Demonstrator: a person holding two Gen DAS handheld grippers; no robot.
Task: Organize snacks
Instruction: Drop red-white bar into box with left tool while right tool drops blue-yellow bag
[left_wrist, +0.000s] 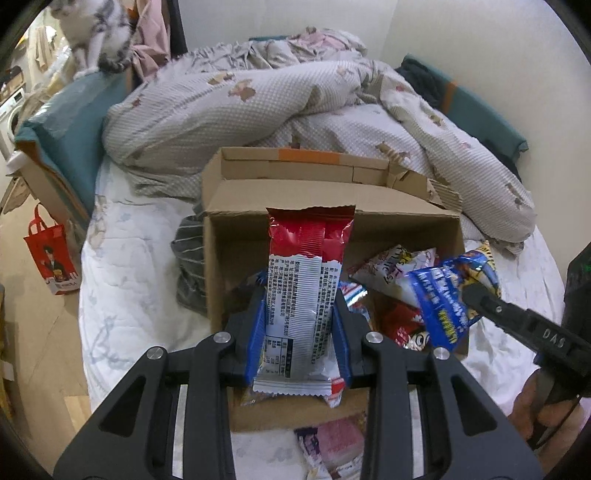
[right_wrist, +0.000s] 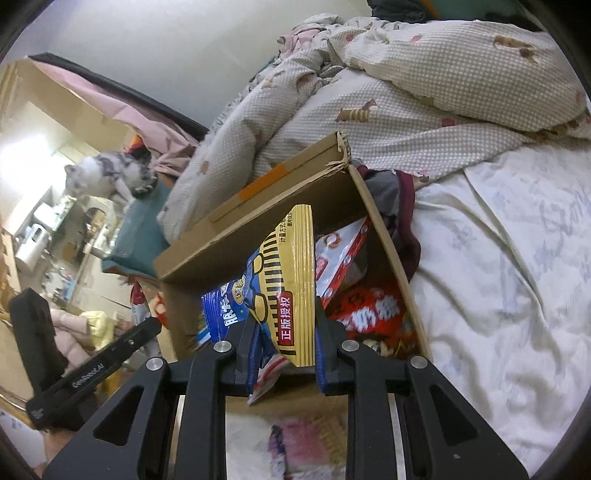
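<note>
The left gripper (left_wrist: 300, 332) is clamping a red and white snack packet (left_wrist: 306, 288) between its two blue-padded fingers, holding it upright above an open cardboard box (left_wrist: 236, 258). The right gripper (right_wrist: 284, 347) is pinching a blue and yellow snack bag (right_wrist: 284, 288) the same way, poised over the right side of the same box. Inside the box, several packets are already lying in a loose heap, among them a red wrapper (right_wrist: 369, 310) and a white packet (left_wrist: 391, 269), so the sorting appears partly done. At least one pink snack pack (left_wrist: 332, 443) is sitting outside the box, just in front of its near wall, and likely is waiting to go in along with the two being held. The box is resting on a white bed sheet (left_wrist: 125, 280), with a rumpled checked duvet (left_wrist: 258, 107) bunched behind it. A grey and white cat (left_wrist: 96, 33) is perching on furniture beyond the bed.
</note>
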